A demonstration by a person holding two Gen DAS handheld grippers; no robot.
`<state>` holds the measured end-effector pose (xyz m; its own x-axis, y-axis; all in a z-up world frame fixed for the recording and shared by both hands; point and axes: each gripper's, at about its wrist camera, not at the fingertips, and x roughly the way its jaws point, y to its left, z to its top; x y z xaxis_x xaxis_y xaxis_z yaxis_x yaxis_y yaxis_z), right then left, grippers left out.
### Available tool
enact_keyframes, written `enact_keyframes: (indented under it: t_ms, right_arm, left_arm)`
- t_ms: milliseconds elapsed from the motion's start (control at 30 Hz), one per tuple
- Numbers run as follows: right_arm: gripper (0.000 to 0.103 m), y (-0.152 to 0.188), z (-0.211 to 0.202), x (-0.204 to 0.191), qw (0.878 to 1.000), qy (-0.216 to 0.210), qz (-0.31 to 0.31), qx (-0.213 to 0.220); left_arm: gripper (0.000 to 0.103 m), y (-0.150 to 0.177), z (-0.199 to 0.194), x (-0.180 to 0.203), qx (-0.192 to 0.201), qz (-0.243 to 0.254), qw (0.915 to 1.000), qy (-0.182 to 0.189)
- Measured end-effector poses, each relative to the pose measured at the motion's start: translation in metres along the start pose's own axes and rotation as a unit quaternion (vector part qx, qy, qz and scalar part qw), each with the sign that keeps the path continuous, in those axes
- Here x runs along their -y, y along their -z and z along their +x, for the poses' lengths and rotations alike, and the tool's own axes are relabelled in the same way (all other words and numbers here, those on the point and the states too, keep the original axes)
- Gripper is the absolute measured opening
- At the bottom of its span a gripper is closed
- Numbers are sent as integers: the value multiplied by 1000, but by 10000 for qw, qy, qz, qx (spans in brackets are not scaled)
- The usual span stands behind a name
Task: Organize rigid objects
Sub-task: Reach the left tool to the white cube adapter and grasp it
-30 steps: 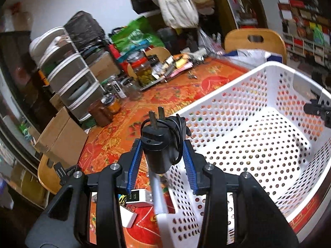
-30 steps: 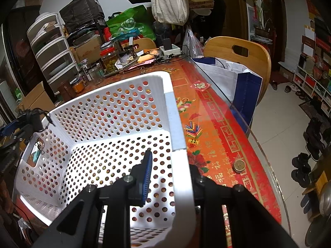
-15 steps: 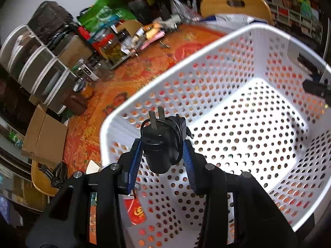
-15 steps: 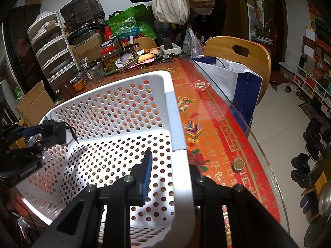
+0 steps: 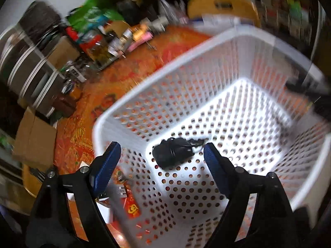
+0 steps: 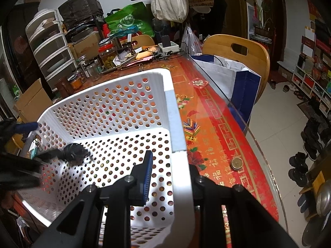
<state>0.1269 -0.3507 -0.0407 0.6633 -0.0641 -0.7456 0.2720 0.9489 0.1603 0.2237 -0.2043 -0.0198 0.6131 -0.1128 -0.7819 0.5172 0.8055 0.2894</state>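
Observation:
A black power plug with its coiled cord [image 5: 172, 154] lies on the floor of the white perforated basket [image 5: 227, 47]. It also shows in the right wrist view [image 6: 74, 154]. My left gripper [image 5: 161, 161] is open and empty above the basket, jaws spread wide on either side of the plug. My right gripper [image 6: 171, 171] is shut on the basket's near wall [image 6: 178, 136], one blue pad inside and the other finger outside. The left gripper shows blurred at the left edge of the right wrist view [image 6: 18, 128].
The basket stands on a red and orange patterned table [image 6: 217, 128]. Jars, boxes and clutter [image 6: 107, 55] crowd the far end. A coin-like tin [image 6: 236, 163] sits right of the basket. A wooden chair [image 6: 238, 49] with a white bag stands at the right. Small items [image 5: 122, 190] lie left of the basket.
My left gripper moved over the basket, opened, and let go of the plug, which now lies on the basket floor. The right gripper has kept its hold on the basket wall.

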Motion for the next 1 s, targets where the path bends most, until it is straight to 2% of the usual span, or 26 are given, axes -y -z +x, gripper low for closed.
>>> enact_keyframes:
  t_ms: [33,67,100,167,233,300,367,467,500,600,833,867,933,1000]
  right_arm:
    - [21,-1,1,0,10000,11,0,-10]
    - [21,-1,1,0,10000,26,0,-21]
    - [21,-1,2,0,10000,49,-9,-33]
    - [21,-2,2,-2,9999,107,-44,-50]
    - [20,-2,3,-3,9999,146,-55,-61]
    - [20,-2,3,-3,9998,163,-63,-62]
    - [20,-2,3,-3,9998,158,-52,-62]
    - [20,-3,3,-3,9998,166,-35,-80]
    - [20,-3,3,-3,9998,167,-34,-84]
    - [20,-3,3,-3,9998,199,-22,-78]
    - [20,-3,3,-5,9996,246,-73,-105]
    - [20,-2,3,-5,9996,242,-73,-108]
    - [20,-3,3,-5,9996,248,-79,-115]
    - [20,-3,3,-5,9996,248,-88,-119]
  left_arm:
    - [82,6,-15,-16,216,-263,9994,86]
    - [88,15,-29,-35,409,-511,9978,84]
    - [99,22,-37,-49,527,-677,9963,28]
    - [103,44,-52,-93,730,-1156,9902,-298]
    - [103,64,-47,-138,577,-1601,9836,-601]
    - [103,87,-26,-190,248,-2193,9729,-695]
    - [103,113,12,-249,-192,-2859,9559,-646]
    - [101,143,67,-299,-868,-3340,9356,-750]
    - [100,154,82,-308,-1064,-3450,9295,-756]
    - [97,166,111,-312,-1273,-3570,9227,-700]
    - [97,166,143,-309,-1380,-3617,9199,-632]
    - [95,167,146,-304,-1385,-3616,9197,-651]
    - [79,170,153,-303,-1412,-3622,9188,-687]
    - [54,171,156,-305,-1381,-3703,9169,-552]
